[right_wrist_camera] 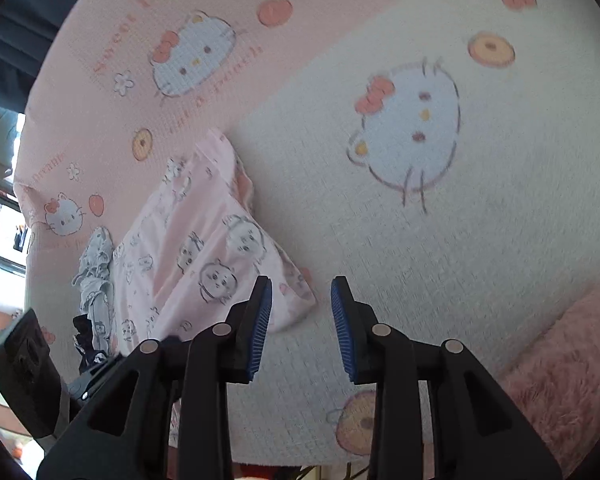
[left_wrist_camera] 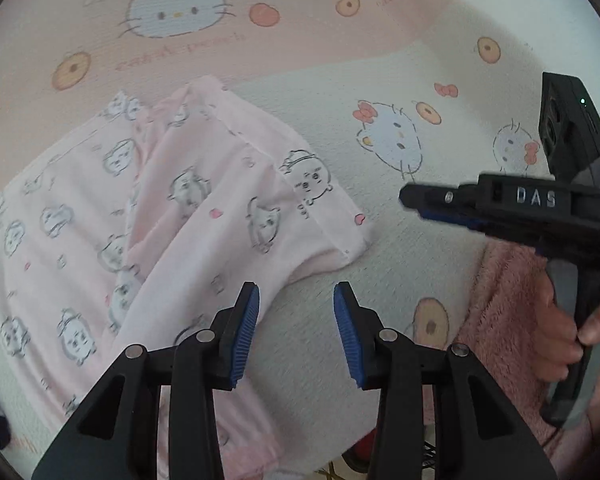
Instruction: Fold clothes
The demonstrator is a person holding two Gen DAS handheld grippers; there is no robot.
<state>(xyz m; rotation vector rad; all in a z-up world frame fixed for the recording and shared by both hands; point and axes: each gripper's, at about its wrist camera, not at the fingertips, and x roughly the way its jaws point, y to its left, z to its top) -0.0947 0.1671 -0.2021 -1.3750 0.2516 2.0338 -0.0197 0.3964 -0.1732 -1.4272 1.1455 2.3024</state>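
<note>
A pale pink garment (left_wrist_camera: pixel 188 208) printed with small cartoon faces lies partly folded on a pink-and-white cat-print sheet (left_wrist_camera: pixel 324 120). My left gripper (left_wrist_camera: pixel 296 292) hovers open just off the garment's near right edge, its left pad over the cloth and nothing between the pads. In the right wrist view the same garment (right_wrist_camera: pixel 204 256) lies left of centre. There my right gripper (right_wrist_camera: pixel 301 284) is open over the bare sheet (right_wrist_camera: pixel 500 220), beside the garment's right corner. The right gripper (left_wrist_camera: pixel 410 200) also shows side-on at the right of the left wrist view, held by a hand (left_wrist_camera: pixel 560 332).
A grey patterned garment (right_wrist_camera: pixel 96 272) and a dark one (right_wrist_camera: pixel 86 340) lie left of the pink garment. Pink fluffy fabric (right_wrist_camera: pixel 560 360) fills the lower right. The sheet's edge runs along the bottom, with floor clutter below it. The left gripper's body (right_wrist_camera: pixel 20 372) sits at lower left.
</note>
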